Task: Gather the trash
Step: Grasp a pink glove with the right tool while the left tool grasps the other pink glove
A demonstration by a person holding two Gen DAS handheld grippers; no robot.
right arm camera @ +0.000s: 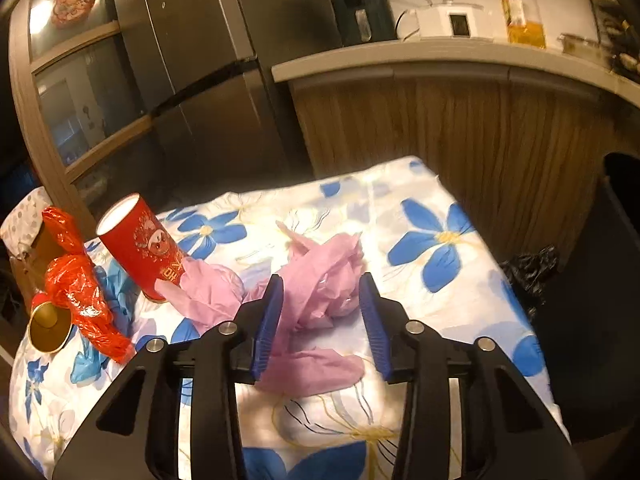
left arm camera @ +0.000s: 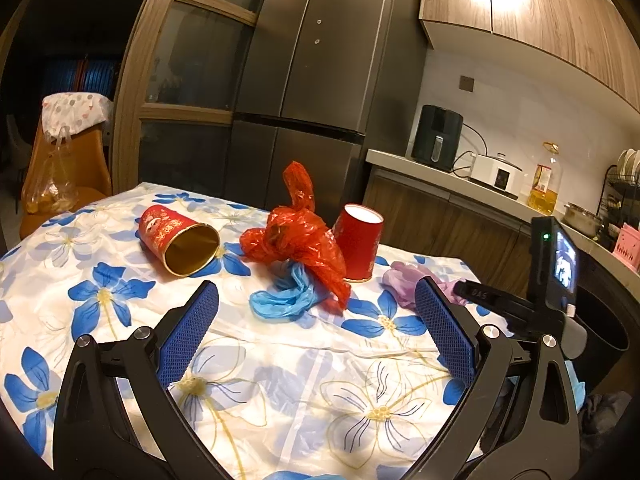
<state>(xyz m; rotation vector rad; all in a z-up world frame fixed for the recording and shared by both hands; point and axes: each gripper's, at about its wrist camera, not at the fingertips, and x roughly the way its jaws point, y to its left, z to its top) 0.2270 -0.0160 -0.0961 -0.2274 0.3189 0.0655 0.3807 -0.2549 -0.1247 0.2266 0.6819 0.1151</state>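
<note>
On the flowered tablecloth [left arm camera: 280, 400] a red cup [left arm camera: 176, 240] lies on its side, and a second red cup [left arm camera: 360, 240] stands upside down. Between them sits a crumpled red plastic bag [left arm camera: 296, 236] with a blue glove [left arm camera: 284, 296] in front of it. My left gripper [left arm camera: 316, 286] is wide open just short of the blue glove, holding nothing. A pink-purple glove [right arm camera: 320, 272] lies crumpled near the table's right edge. My right gripper [right arm camera: 321, 280] straddles it from above, jaws narrowed around it with a slight gap at the right pad [right arm camera: 370, 312].
A black bin [right arm camera: 608, 280] stands off the table's right side, with a black bag [right arm camera: 532, 268] beside it. A dark fridge [left arm camera: 312, 80] and a wooden counter [right arm camera: 460, 56] with appliances and an oil bottle are behind. An orange chair [left arm camera: 76, 168] stands at the left.
</note>
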